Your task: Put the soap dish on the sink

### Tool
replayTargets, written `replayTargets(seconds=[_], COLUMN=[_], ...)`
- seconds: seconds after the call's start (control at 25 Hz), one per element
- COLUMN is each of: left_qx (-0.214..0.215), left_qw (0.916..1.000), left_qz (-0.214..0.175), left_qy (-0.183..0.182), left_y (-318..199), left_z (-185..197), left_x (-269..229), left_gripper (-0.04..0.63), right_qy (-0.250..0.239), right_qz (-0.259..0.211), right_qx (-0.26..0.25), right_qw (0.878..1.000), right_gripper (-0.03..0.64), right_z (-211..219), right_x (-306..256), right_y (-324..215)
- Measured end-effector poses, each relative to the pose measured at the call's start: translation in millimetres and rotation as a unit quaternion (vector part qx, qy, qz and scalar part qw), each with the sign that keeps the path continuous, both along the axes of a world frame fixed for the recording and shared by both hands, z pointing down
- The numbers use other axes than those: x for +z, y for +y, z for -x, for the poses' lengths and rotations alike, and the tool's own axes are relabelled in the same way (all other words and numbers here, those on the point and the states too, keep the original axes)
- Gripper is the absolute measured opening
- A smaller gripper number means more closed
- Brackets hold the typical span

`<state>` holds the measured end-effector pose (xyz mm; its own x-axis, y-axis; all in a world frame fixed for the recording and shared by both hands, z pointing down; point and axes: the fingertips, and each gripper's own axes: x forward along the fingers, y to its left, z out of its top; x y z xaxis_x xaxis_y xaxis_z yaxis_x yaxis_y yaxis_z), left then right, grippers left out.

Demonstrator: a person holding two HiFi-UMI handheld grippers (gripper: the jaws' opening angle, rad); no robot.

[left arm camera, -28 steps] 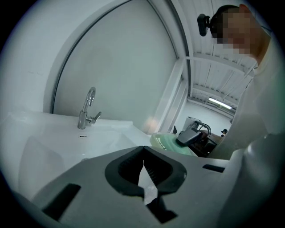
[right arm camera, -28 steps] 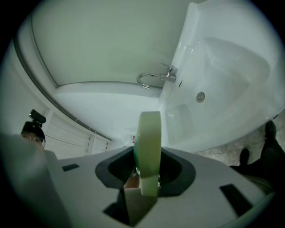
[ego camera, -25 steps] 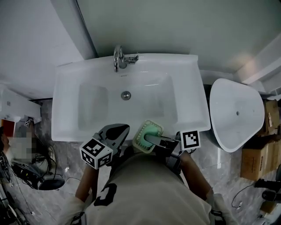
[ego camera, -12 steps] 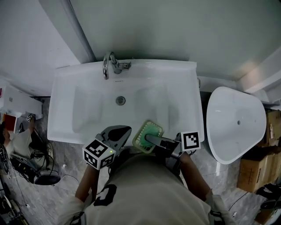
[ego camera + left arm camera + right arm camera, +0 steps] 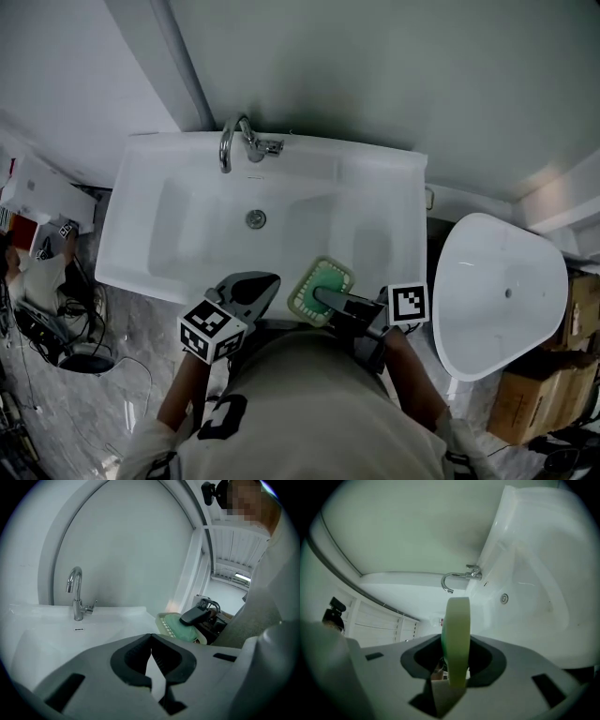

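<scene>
Since a second ago the white sink (image 5: 187, 234) sits skewed in the head view, with its chrome faucet (image 5: 239, 142) further left and lower in frame and more wall above it. Both grippers are in nearly the same spots in the picture as before. Right gripper (image 5: 323, 298) keeps its grip: jaws clamped on the pale green soap dish (image 5: 320, 291), which shows edge-on between the pads in the right gripper view. The dish has a slotted green insert and is held over the sink's front rim, right of centre, close to the person's body; whether it touches the rim I cannot tell. Left gripper (image 5: 251, 289) is beside it to the left, jaw tips together with nothing between them. The basin is glossy, with a round drain (image 5: 255, 219) in the middle. Plain grey wall (image 5: 375, 75) behind, grey marbled floor (image 5: 122, 394) below. A second rounded white basin (image 5: 502, 295) stands just right of the sink, with cardboard boxes (image 5: 539, 412) past it. The marker cubes (image 5: 408, 305) carry black-and-white squares. A small dark mark (image 5: 78, 629) under the faucet is too small to read.
</scene>
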<state>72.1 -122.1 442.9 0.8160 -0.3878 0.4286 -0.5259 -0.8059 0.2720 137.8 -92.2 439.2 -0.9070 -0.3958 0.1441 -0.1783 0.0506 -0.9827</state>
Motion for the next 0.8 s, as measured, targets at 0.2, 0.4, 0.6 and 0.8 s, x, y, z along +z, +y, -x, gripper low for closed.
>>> replayTargets(seconds=[0.2, 0.4, 0.6, 0.8], left_qx=[-0.010, -0.025, -0.048, -0.079], left_qw=[0.9999, 0.9995, 0.9983, 0.9963], left_qz=[-0.001, -0.003, 0.007, 0.014], left_qy=[-0.009, -0.019, -0.033, -0.031], left_y=[-5.4, -12.4, -17.1, -24.4], left_z=[-11.6, -20.5, -16.4, -11.0], left_x=[-0.4, -2.6, 3.2, 5.6], left_gripper=[0.020, 0.020, 0.020, 0.020], right_qy=[0.029, 0.046, 0.078, 0.105], right_qz=[-0.021, -0.011, -0.010, 0.025], right_qx=[-0.020, -0.019, -0.001, 0.012], right_qw=[0.999, 0.999, 0.997, 0.994], right_gripper=[0.147, 0.147, 0.147, 0.147], right_z=[-20.6, -50.2, -82.5, -109.9], right_x=[5.1, 15.2, 29.0, 47.3], right_y=[-10.7, -29.9, -61.3, -79.3])
